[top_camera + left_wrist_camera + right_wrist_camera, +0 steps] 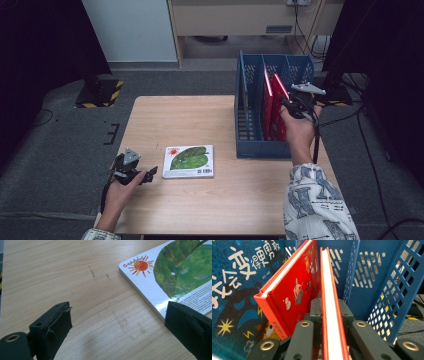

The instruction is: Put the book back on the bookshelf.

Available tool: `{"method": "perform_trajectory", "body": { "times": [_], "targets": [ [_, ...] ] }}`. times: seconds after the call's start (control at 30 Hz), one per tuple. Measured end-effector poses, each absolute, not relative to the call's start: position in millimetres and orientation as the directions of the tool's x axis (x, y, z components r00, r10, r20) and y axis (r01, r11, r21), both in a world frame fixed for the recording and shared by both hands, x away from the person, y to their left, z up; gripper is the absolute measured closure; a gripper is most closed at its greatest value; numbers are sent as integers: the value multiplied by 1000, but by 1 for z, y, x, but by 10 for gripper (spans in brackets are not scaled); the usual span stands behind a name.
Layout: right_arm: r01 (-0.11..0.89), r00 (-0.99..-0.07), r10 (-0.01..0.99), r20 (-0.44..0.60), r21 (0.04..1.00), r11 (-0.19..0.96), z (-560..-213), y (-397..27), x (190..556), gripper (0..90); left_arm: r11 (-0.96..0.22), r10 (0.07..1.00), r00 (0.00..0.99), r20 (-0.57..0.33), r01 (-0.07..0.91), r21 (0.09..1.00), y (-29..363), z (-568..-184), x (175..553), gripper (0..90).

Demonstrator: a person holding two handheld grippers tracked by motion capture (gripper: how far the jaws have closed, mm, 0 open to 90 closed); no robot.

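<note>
In the high view, the right gripper point(289, 104) is reaching into the blue slotted plastic file crate point(250, 145) standing at about two o'clock on the pale wooden table point(200, 210), and it is clamping the top edge of a thin red hardcover book point(281, 107) standing tilted in the crate's right compartment. A second red book point(267, 102) is leaning just beside it at nine o'clock. The left gripper point(151, 172) is resting low over the table at about eight o'clock, pointing toward a white board book with a green leaf and orange sun point(189, 161) lying flat near the middle.

In the left gripper view, the black jaws are standing wide apart over bare wood with nothing between them; the white board book point(150, 287) is lying at two o'clock, its corner partly behind the right-hand jaw.

In the right gripper view, the jaws are pressing on both covers of the thin red book point(331, 315), its white page edge running up toward twelve o'clock. The second red book point(292, 290) is slanting at ten o'clock, and a dark blue illustrated book with white characters point(234, 290) is sitting at nine o'clock.
</note>
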State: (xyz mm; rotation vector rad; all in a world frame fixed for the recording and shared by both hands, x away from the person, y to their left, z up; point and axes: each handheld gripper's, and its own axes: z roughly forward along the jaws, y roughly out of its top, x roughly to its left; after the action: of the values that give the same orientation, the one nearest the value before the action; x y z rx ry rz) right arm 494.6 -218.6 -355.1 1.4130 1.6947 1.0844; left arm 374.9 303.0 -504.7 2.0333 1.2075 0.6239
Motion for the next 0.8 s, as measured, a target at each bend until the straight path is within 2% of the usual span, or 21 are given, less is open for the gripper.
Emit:
{"method": "perform_trajectory", "body": {
  "times": [0.43,0.8],
  "targets": [
    [401,-153,988,8,914,55,-356,-216,500,796,-332,891,451,57,560,760,304,-504,375,64],
    [395,-123,992,0,917,49,-351,-210,524,795,-335,889,454,58,559,758,304,-504,375,64]
  ]
}}
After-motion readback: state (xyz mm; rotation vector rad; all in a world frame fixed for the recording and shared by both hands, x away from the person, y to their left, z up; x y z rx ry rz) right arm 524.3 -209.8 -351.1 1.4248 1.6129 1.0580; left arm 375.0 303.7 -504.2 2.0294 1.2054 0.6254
